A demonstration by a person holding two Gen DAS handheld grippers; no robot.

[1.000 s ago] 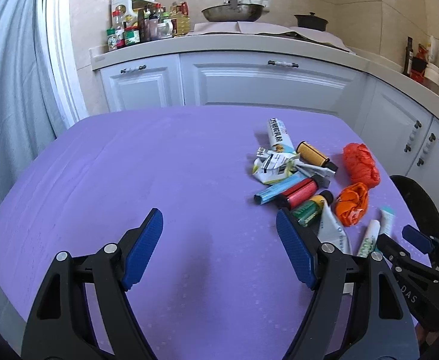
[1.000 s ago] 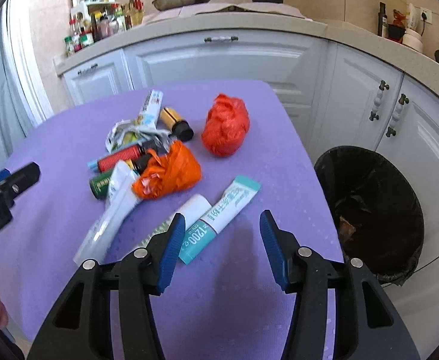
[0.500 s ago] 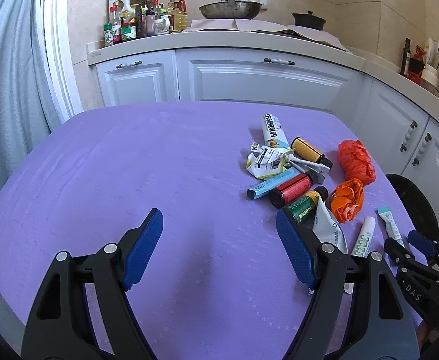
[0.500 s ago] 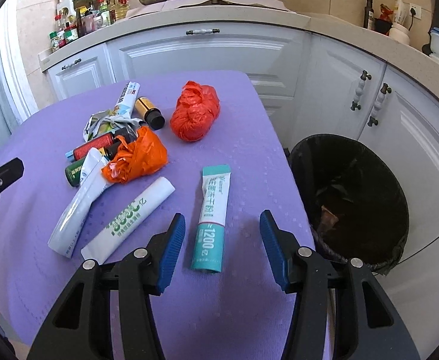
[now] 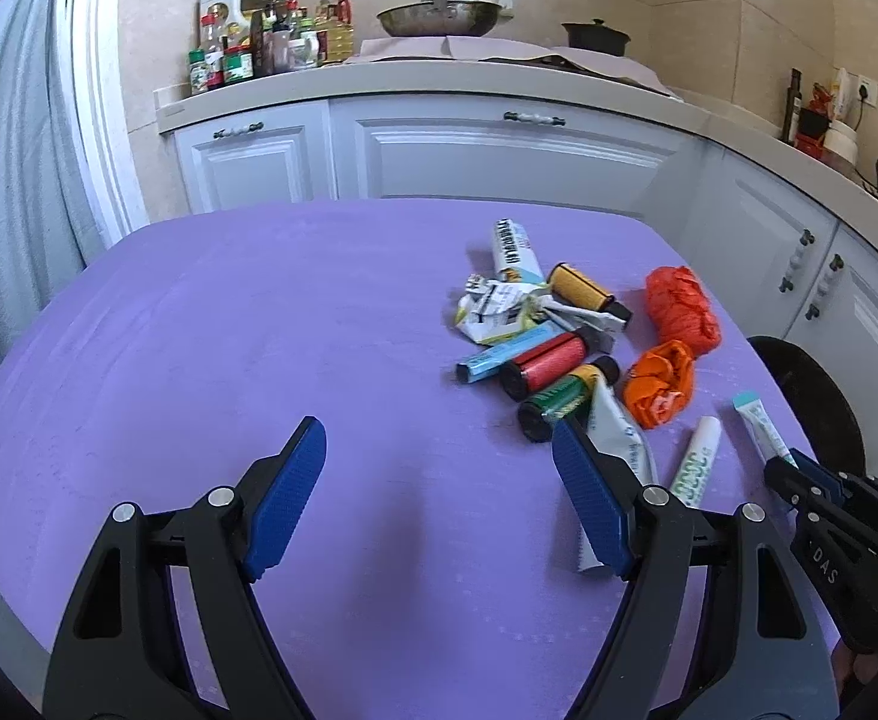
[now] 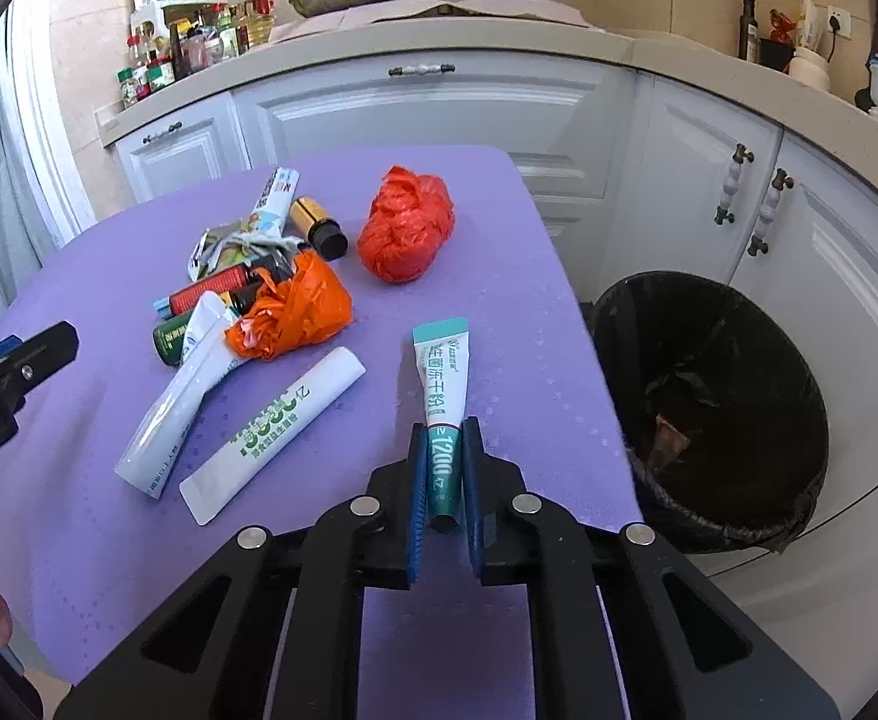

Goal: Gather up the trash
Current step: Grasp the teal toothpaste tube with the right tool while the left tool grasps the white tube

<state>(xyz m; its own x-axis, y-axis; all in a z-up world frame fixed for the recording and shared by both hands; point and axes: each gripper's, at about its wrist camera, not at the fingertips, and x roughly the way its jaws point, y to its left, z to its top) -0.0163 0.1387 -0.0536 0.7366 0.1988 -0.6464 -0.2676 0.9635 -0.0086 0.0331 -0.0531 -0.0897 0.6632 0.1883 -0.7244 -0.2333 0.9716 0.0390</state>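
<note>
right fingers [image 6: 444, 468] closing on teal tube [image 6: 442, 384] | left fingers [image 5: 439, 498] apart, empty | pile [image 6: 259, 288] left on tabletop [image 6: 499, 312] | bin [image 6: 709, 420] nearly empty

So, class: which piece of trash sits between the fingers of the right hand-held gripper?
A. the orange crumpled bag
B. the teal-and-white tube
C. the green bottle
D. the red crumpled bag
B: in the right wrist view, the right hand-held gripper is closing, its pads against the near end of the teal-and-white tube, which lies on the purple table.
</note>
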